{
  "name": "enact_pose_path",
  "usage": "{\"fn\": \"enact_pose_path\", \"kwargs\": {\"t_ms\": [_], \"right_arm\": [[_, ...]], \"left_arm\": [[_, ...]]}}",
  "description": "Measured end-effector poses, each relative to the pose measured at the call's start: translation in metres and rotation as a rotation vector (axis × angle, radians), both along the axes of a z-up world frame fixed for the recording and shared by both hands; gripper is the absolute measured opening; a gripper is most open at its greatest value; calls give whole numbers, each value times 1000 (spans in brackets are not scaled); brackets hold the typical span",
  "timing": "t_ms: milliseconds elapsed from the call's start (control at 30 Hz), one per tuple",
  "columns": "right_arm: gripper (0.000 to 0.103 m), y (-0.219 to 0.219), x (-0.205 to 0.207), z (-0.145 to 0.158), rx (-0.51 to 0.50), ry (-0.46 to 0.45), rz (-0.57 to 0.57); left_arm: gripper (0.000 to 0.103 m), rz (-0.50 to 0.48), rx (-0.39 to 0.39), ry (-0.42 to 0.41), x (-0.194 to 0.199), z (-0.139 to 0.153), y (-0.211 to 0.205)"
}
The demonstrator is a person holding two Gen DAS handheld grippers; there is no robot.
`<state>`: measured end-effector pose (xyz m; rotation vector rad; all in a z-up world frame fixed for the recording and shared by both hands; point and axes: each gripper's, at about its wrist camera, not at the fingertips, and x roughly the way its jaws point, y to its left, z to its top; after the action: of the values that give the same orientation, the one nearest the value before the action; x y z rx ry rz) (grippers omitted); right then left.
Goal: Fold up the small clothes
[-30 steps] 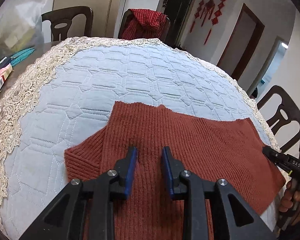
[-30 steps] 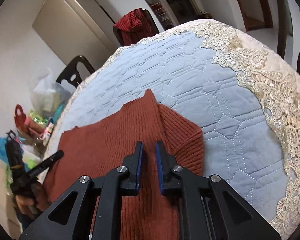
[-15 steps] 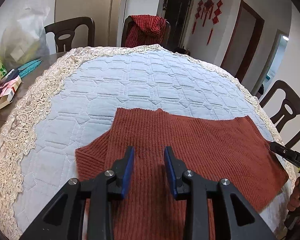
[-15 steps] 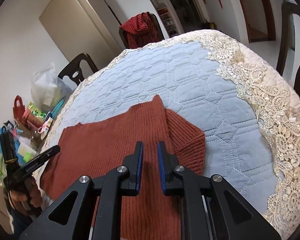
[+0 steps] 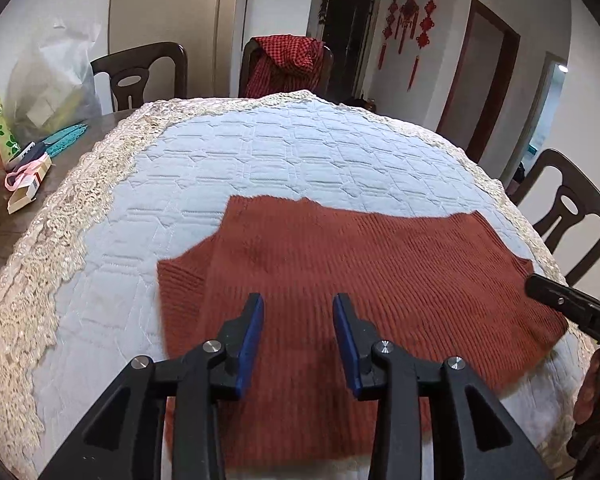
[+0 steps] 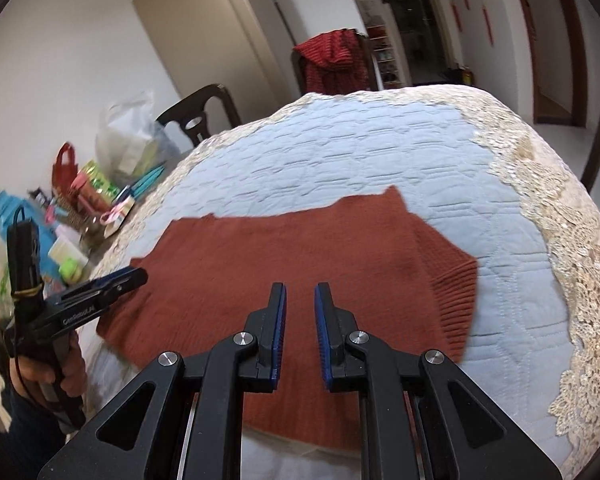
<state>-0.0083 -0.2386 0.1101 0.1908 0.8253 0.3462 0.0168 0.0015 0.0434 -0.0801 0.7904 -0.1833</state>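
sweater (image 5: 340, 280) flat, near edge overhanging quilt (image 5: 280, 152) | left gripper (image 5: 298, 316) jaws just widened, empty | right gripper (image 6: 300, 304) jaws narrow, empty

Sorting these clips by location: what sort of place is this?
Most likely a home dining room. A table under a quilted, lace-edged cover has wooden dining chairs around it, red knot ornaments hang on the wall, and a rust knit sweater lies spread for folding.

Black gripper (image 5: 298, 312), blue pads (image 5: 252, 332), silver screws (image 5: 213, 346)
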Motion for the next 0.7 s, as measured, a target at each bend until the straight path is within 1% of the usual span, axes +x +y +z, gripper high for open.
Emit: {"fn": "enact_pose_path", "kwargs": {"t_ms": [200, 300, 367, 433, 467, 567, 633, 700], "right_arm": [[15, 34, -6, -9, 5, 18, 109], [15, 47, -5, -22, -12, 42, 139], [15, 49, -1, -32, -40, 64, 124], [15, 48, -1, -30, -25, 64, 115], [15, 49, -2, -27, -36, 59, 113], [15, 51, -6, -19, -39, 44, 124], [15, 54, -7, -16, -32, 37, 133], [15, 60, -5, -16, -32, 42, 152]], "left_arm": [[39, -72, -32, 10, -18, -6, -17], [41, -96, -10, 15, -20, -17, -24], [41, -99, 5, 4, -20, -18, -26], [41, -101, -3, 10, -20, -16, -25], [41, -100, -14, 14, -19, -13, -24], [41, -93, -23, -8, -21, -7, -21], [41, -86, -23, -16, -20, -7, -20], [41, -77, -24, 2, -15, -11, -19]]}}
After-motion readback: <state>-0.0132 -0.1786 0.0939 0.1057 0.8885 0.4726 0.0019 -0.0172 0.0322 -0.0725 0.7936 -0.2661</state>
